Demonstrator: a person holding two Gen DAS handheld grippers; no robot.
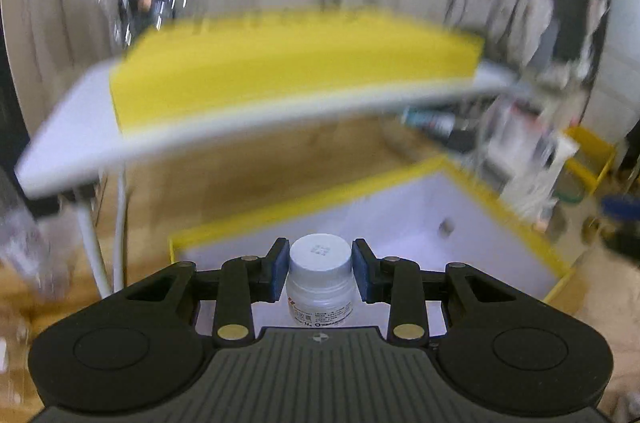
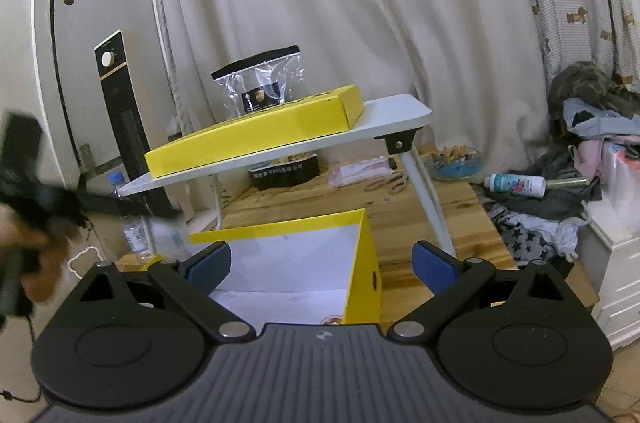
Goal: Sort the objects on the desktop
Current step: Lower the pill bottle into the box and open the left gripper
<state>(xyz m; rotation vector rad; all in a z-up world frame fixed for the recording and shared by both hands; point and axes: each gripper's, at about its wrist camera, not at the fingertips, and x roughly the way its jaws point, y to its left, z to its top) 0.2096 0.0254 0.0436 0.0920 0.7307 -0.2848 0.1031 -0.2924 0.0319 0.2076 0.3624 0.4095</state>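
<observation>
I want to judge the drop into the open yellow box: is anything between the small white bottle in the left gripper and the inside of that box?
Nothing visible. The left gripper is shut on the white bottle, right above the open yellow box. The box's white floor below looks bare; the table stands farther back.

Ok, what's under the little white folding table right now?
Under the white folding table, on the wooden floor, sit a dark box and a pink packet. The yellow box in front hides the floor nearer the camera.
</observation>
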